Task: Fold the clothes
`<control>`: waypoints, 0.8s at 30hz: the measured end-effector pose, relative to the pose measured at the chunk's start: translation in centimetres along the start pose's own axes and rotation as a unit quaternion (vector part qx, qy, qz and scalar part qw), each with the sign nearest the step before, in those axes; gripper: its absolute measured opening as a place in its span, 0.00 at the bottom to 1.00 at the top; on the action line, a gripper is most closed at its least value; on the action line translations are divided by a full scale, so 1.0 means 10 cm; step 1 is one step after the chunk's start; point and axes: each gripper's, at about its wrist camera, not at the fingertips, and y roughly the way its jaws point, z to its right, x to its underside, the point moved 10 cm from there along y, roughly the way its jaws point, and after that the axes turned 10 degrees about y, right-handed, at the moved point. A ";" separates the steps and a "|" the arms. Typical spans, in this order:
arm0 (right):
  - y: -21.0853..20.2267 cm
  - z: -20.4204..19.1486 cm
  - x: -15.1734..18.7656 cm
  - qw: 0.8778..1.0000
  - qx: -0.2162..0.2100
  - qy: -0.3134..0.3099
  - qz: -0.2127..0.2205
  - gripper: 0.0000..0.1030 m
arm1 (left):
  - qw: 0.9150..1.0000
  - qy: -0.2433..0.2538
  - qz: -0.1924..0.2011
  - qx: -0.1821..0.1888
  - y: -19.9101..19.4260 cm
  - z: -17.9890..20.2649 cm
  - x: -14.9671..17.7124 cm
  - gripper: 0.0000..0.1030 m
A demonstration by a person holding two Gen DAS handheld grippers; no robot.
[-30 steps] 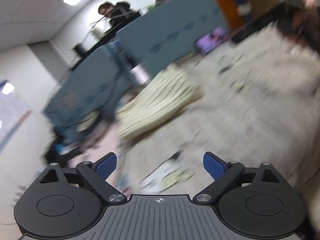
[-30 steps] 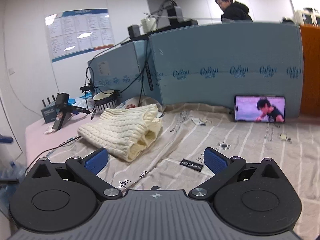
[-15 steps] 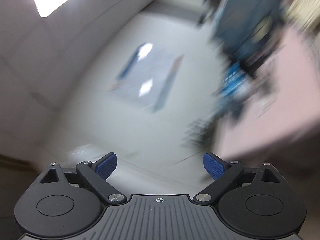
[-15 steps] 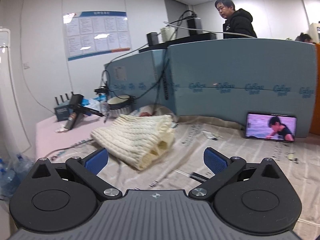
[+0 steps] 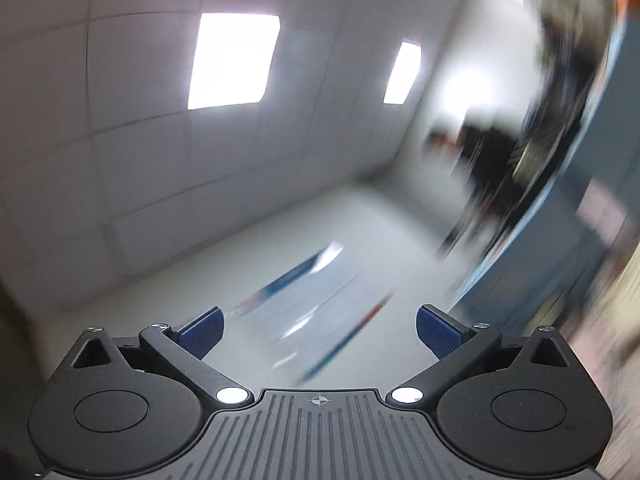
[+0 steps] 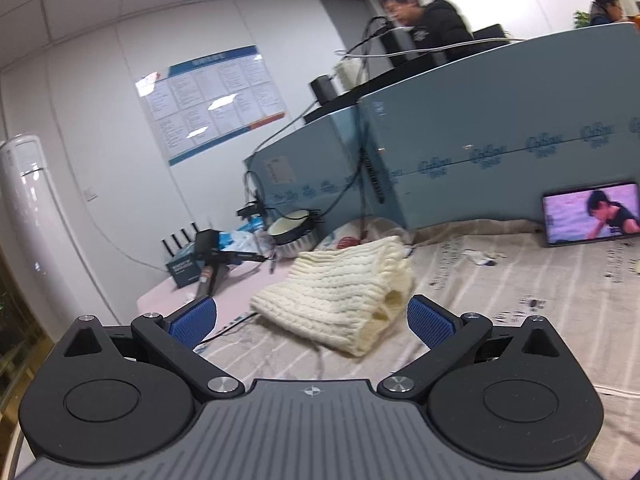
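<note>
A folded cream cable-knit sweater [image 6: 340, 292] lies on the printed cloth-covered table [image 6: 540, 280] in the right wrist view. My right gripper [image 6: 312, 320] is open and empty, held above the table just in front of the sweater and apart from it. My left gripper [image 5: 318, 330] is open and empty, tilted up at the ceiling and wall. The left wrist view is badly blurred and shows no clothes.
A blue partition [image 6: 500, 152] stands behind the table with a phone [image 6: 590, 213] playing video leaning on it. A bowl [image 6: 294, 232], cables, a black device [image 6: 218, 258] and a box [image 6: 182, 268] sit at the far left. A person [image 6: 428, 20] stands behind the partition.
My left gripper has swung away from the table and sweater up toward the ceiling. My right gripper has tilted and shifted slightly; the sweater has stayed put.
</note>
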 end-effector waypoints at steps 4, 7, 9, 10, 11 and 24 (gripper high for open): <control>-0.12 0.22 -0.13 1.000 0.025 0.017 0.006 1.00 | 0.986 -0.146 0.045 0.069 0.28 0.86 -0.33 1.00; -0.11 0.43 -0.24 0.998 0.054 0.023 0.006 1.00 | 0.965 -0.232 0.040 0.119 0.57 1.47 -0.50 1.00; -0.03 0.56 -0.30 0.997 0.070 0.013 0.001 1.00 | 0.948 -0.280 0.019 0.148 0.80 1.87 -0.57 1.00; 0.02 0.62 -0.33 0.997 0.078 0.007 -0.002 1.00 | 0.939 -0.302 0.007 0.162 0.92 2.06 -0.60 1.00; 0.06 0.68 -0.36 0.996 0.086 0.002 -0.004 1.00 | 0.931 -0.322 -0.008 0.173 1.00 2.25 -0.63 1.00; 0.80 1.25 -0.96 0.997 0.078 -0.014 0.003 1.00 | 0.831 -0.494 -0.231 0.109 1.29 3.13 -0.23 1.00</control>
